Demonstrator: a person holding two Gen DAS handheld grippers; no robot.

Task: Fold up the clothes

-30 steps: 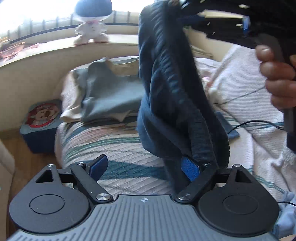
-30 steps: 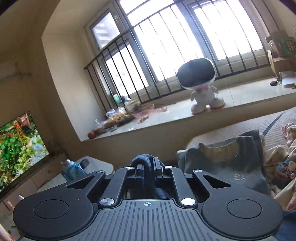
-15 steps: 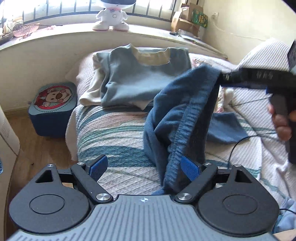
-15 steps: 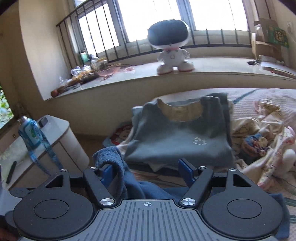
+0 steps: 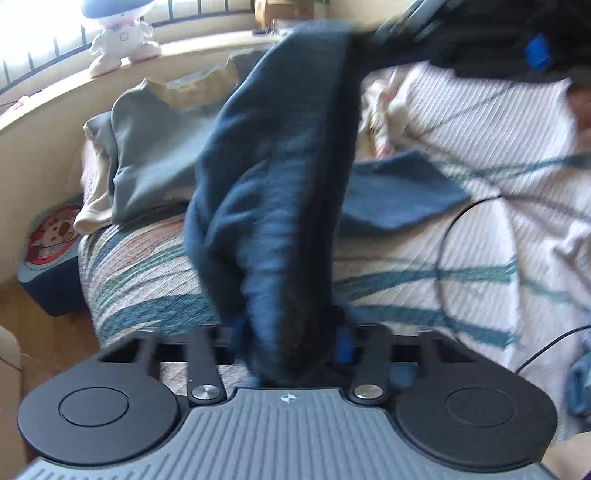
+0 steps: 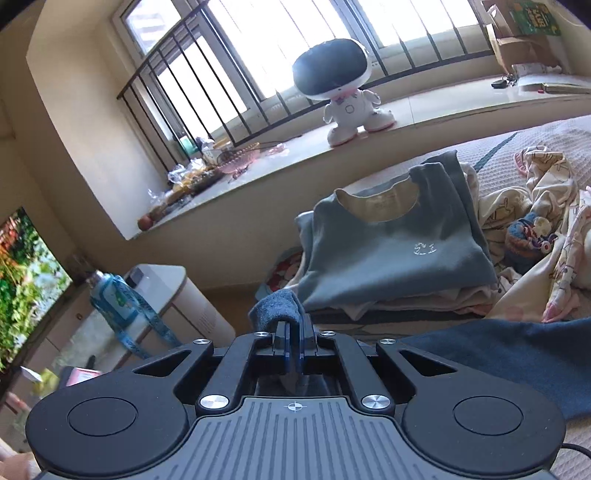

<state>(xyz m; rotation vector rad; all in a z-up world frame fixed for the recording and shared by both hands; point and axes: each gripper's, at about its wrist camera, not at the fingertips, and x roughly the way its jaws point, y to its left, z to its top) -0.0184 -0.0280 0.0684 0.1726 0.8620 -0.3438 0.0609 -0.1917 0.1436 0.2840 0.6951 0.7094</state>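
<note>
A dark blue garment (image 5: 280, 192) hangs stretched between my two grippers above the striped bed. My left gripper (image 5: 291, 347) is shut on its lower end, the cloth bunched between the blue pads. My right gripper (image 6: 293, 350) is shut on a corner of the same garment (image 6: 277, 306), which sticks up past the fingers; it shows blurred at the top right of the left wrist view (image 5: 461, 33). More of the blue cloth lies on the bed (image 6: 517, 354).
A folded grey-blue sweatshirt (image 6: 391, 251) lies on a stack at the bed's far end below the windowsill. A crumpled cream garment (image 6: 546, 229) lies to its right. A white robot toy (image 6: 340, 88) stands on the sill. A cable (image 5: 443, 236) loops across the bedspread. A white cabinet (image 6: 173, 295) stands left.
Both grippers have closed on the blue garment: the left was open around it, the right had opened and shut again. The garment has been lifted and stretched; the left view is motion-blurred.
</note>
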